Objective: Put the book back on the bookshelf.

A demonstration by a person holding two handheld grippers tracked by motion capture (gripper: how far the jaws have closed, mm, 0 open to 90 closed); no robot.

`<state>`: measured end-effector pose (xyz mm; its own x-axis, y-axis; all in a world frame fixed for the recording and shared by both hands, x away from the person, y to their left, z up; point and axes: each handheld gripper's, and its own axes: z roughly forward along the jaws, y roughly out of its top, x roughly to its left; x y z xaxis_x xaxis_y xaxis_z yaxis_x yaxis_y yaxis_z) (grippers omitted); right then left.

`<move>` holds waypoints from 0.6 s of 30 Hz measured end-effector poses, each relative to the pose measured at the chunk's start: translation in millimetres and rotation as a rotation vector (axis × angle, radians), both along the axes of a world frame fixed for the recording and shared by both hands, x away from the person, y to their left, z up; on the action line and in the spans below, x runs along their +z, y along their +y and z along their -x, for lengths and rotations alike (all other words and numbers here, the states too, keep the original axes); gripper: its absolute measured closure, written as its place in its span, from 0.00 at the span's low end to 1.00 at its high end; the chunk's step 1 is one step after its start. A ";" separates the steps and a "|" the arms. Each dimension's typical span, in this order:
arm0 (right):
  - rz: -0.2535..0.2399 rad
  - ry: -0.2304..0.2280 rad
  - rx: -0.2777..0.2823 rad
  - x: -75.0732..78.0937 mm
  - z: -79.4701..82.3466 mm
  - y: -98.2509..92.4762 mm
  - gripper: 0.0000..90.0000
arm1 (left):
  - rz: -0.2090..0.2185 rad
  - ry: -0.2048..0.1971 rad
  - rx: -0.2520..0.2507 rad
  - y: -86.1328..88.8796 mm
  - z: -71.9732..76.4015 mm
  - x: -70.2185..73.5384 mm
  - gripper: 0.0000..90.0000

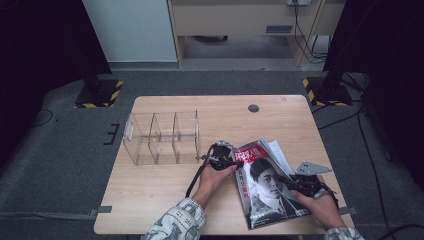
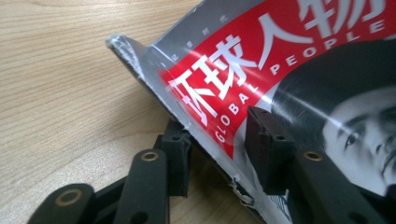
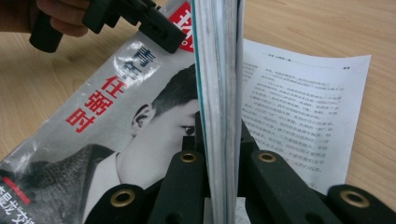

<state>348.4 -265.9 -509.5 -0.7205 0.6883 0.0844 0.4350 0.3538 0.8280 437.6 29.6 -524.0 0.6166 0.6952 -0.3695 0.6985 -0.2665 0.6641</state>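
Sleeve point(image 1: 177, 220) down at the near edge, then left gripper point(image 2: 222, 149) just beyond, narrowed onto the spine corner of the magazine point(image 1: 265, 185), one pad under, one on the red cover. Right gripper point(image 3: 219, 135) clamped tight on the page edge at the right. Magazine sitting near right on the table point(image 1: 165, 190), partly raised, loose sheet point(image 3: 299, 107) underneath. Guessing next up: standing it on edge and sliding it into the clear rack point(image 1: 162, 137) far left. So: squeeze the left grip firm before lifting, keep both claws level to avoid bending the spine, lift clear of the sheet without dragging it along, then line up with one slot and lower slowly. Don't release early.
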 end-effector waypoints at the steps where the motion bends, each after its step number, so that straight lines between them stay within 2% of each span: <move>1: 0.000 0.000 0.000 0.0 0.0 0.0 0.96 | 0.000 0.000 0.000 0.0 0.0 0.0 0.70; 5: 0.029 0.018 -0.012 -3.6 -0.9 0.6 0.95 | -0.007 0.004 0.004 -1.5 0.2 2.7 0.76; 6: 0.036 0.037 -0.022 -6.0 -1.9 0.4 0.94 | -0.031 -0.007 -0.008 -3.5 0.5 5.8 0.77; 7: 0.036 0.037 -0.022 -6.0 -1.9 0.4 0.94 | -0.031 -0.007 -0.008 -3.5 0.5 5.8 0.77; 10: 0.032 0.071 -0.042 -11.5 -4.3 0.3 0.90 | -0.076 -0.034 -0.035 -7.3 -0.1 11.5 0.79; 14: 0.027 0.099 -0.050 -14.6 -4.5 1.8 0.84 | -0.077 -0.033 -0.032 -8.5 -2.6 12.4 0.81; 18: 0.049 0.109 -0.059 -17.1 -5.1 5.8 0.79 | -0.089 -0.036 -0.031 -7.9 -3.8 13.4 0.82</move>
